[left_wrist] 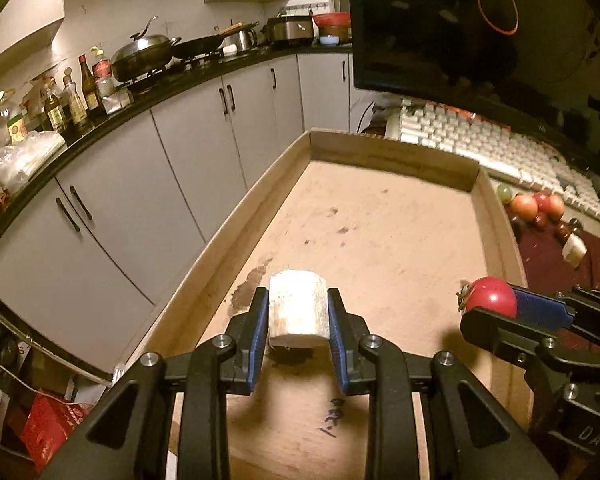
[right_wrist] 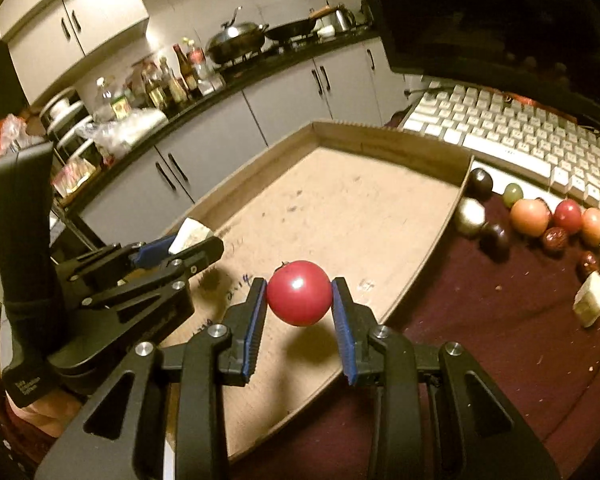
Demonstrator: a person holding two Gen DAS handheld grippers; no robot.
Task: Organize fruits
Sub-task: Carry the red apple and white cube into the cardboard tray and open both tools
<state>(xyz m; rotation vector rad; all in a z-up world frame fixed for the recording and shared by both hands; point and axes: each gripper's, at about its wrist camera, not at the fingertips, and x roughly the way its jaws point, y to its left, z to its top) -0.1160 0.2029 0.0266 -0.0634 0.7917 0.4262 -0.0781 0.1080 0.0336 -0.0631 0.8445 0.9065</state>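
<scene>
Two grippers hover over the cardboard tray (left_wrist: 380, 152): left gripper (left_wrist: 298, 316) clamps a white fruit chunk (left_wrist: 296, 312), right gripper (right_wrist: 299, 300) a red tomato (right_wrist: 299, 293), for sorting; loose fruits (right_wrist: 532, 216) wait at two o'clock.

A pale, cream-white chunk of fruit (left_wrist: 296, 308) with cut flat faces is sitting squeezed between the left jaws, held above the cardboard tray (left_wrist: 384, 152). A smooth, glossy red round fruit (right_wrist: 299, 293) with a small stem is being pinched between the right jaws, hanging over the tray's near edge. Beyond the right jaws, the remaining fruits (right_wrist: 540, 220) are lying clustered on the worktop.
</scene>
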